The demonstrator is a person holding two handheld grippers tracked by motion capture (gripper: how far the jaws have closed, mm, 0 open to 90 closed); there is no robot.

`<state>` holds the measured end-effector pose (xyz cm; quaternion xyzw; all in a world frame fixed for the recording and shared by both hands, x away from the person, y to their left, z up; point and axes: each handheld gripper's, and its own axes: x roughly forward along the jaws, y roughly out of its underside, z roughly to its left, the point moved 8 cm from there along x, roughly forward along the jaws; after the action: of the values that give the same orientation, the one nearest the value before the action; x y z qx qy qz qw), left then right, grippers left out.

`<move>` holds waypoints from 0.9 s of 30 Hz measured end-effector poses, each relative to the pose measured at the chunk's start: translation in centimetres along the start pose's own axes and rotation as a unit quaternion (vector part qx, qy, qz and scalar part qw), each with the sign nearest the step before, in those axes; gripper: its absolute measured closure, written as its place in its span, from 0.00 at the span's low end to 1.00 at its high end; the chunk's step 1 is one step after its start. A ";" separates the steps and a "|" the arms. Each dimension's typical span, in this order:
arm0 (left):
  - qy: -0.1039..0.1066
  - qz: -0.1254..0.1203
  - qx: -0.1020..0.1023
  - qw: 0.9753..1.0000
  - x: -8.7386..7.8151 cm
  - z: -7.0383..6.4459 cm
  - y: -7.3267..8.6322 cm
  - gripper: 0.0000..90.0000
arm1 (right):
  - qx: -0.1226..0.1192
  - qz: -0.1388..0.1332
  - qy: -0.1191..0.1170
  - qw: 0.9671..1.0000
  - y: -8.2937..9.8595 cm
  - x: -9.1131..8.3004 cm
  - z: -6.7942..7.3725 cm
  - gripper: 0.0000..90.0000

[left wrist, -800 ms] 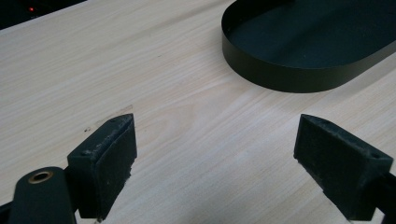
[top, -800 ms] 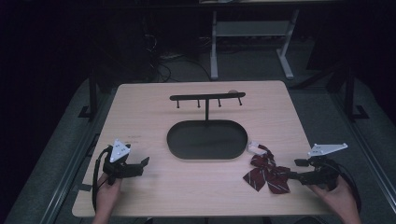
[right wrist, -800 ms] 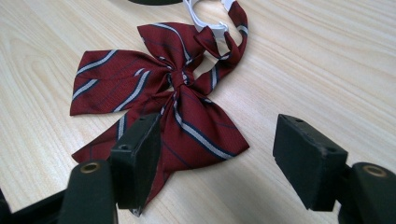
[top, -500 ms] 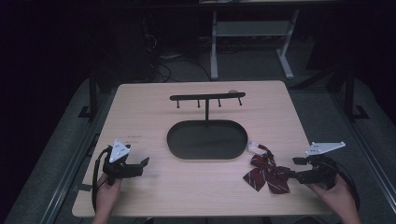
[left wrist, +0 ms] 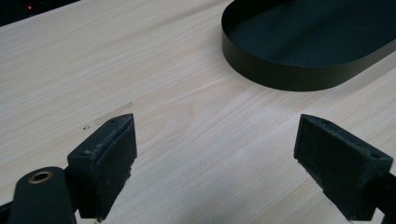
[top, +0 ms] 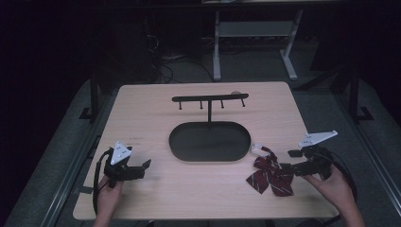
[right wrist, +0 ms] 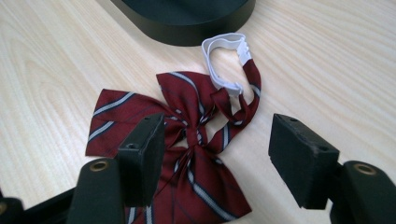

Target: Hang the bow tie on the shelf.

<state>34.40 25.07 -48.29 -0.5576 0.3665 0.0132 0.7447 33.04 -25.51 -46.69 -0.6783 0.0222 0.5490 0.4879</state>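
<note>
While our right tongs [top: 287, 161] hover spread over the bow tie [top: 268, 173], our left tongs [top: 140, 169] wait wide open and empty.

At the lower right of the high view we see the dark red striped bow tie lying flat on the counter [top: 156, 109], just beside the right end of the black oval tray [top: 209, 141], its white strap clip [top: 258, 149] nearest the tray's wall. In the right gripper view the bow tie [right wrist: 187, 140] sits at centre frame between and just beyond the two parted jaws, neither of which grips it. In the left gripper view our jaws stand far apart over bare wood, with the tray [left wrist: 299, 70] at the upper right. A black hook stand [top: 210, 99] rises from the tray's far side.
</note>
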 end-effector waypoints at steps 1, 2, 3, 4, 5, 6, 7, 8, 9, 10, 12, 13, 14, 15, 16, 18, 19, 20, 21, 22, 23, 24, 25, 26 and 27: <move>0.000 0.000 0.000 1.000 0.0 0.0 0.0 0.15 | -0.001 0.004 0.002 1.000 -0.2 0.1 0.0 0.40; 0.000 -0.001 0.001 1.000 0.0 0.0 0.0 0.15 | -0.005 0.005 0.001 1.000 -0.5 0.2 -0.1 0.41; 0.000 -0.001 0.002 1.000 -0.1 0.0 0.0 0.15 | -0.005 0.005 0.001 1.000 -0.5 0.2 -0.1 0.41; -0.002 -0.003 0.001 1.000 -0.2 0.0 -0.1 0.15 | -0.006 0.012 0.000 1.000 -1.0 0.3 -0.1 0.41; -0.002 -0.003 0.002 1.000 -0.2 0.0 -0.1 0.15 | -0.009 0.013 -0.001 1.000 -1.3 0.4 -0.2 0.41; -0.002 -0.004 0.002 1.000 -0.2 0.0 -0.1 0.15 | -0.009 0.016 -0.003 1.000 -1.6 0.5 -0.2 0.41; -0.002 -0.004 0.002 1.000 -0.2 0.0 -0.1 0.15 | -0.011 0.020 -0.004 1.000 -1.8 0.6 -0.2 0.41; -0.002 -0.004 0.002 1.000 -0.2 0.0 -0.1 0.15 | -0.012 0.022 -0.004 1.000 -2.1 0.7 -0.3 0.41; -0.002 -0.004 0.002 1.000 -0.2 0.0 -0.1 0.15 | -0.014 0.026 -0.004 1.000 -2.3 0.8 -0.4 0.41; -0.001 -0.003 0.006 1.000 -0.2 0.0 -0.2 0.15 | -0.017 0.030 -0.005 0.999 -2.5 0.9 -0.5 0.41; -0.001 -0.001 0.007 1.000 -0.2 0.0 -0.1 0.15 | -0.022 0.032 -0.006 0.999 -3.0 1.2 -0.7 0.41; -0.001 -0.001 0.007 1.000 -0.2 0.0 -0.1 0.15 | -0.018 0.037 -0.008 0.999 -3.3 1.3 -0.7 0.42; -0.001 -0.002 0.005 1.000 -0.1 0.0 -0.1 0.15 | -0.020 0.042 -0.009 0.999 -3.4 1.5 -0.8 0.42; -0.001 -0.002 0.005 1.000 -0.1 0.0 -0.1 0.15 | -0.020 0.042 -0.009 0.999 -3.4 1.5 -0.8 0.42; -0.001 -0.002 0.004 1.000 -0.1 0.0 -0.1 0.15 | -0.020 0.046 -0.009 0.999 -3.6 1.6 -0.9 0.42; -0.001 -0.005 0.003 1.000 -0.2 0.0 -0.2 0.15 | -0.026 0.056 -0.009 0.998 -4.2 2.2 -1.2 0.43; -0.002 -0.004 0.003 1.000 -0.2 0.0 -0.2 0.15 | -0.030 0.061 -0.009 0.998 -4.4 2.4 -1.3 0.43; -0.002 -0.004 0.003 1.000 -0.2 0.0 -0.1 0.15 | -0.031 0.064 -0.008 0.997 -4.6 2.7 -1.4 0.44; -0.002 -0.004 0.003 1.000 -0.2 0.0 -0.1 0.15 | -0.035 0.069 -0.007 0.997 -4.8 2.9 -1.4 0.44; -0.001 -0.004 0.002 1.000 -0.2 0.0 -0.1 0.15 | -0.035 0.074 -0.006 0.997 -5.0 3.1 -1.5 0.45; -0.001 0.001 0.005 1.000 -0.2 0.0 -0.1 0.15 | -0.038 0.079 -0.007 0.996 -5.2 3.3 -1.6 0.46; -0.001 0.000 0.005 1.000 -0.2 0.0 -0.1 0.15 | -0.039 0.083 -0.008 0.996 -5.4 3.5 -1.6 0.46; -0.001 0.000 0.005 1.000 -0.2 0.0 -0.1 0.15 | -0.041 0.089 -0.008 0.995 -5.5 3.8 -1.7 0.46; -0.001 0.000 0.005 1.000 -0.2 0.0 -0.1 0.15 | -0.043 0.094 -0.005 0.995 -5.6 4.0 -1.8 0.46; -0.001 0.000 0.005 1.000 -0.2 0.0 -0.1 0.15 | -0.042 0.098 -0.006 0.994 -5.8 4.2 -1.8 0.47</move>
<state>34.31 25.12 -48.09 -0.5539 0.3655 0.0116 0.7479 39.30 -21.64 -46.36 -0.6895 0.0618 0.5988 0.4028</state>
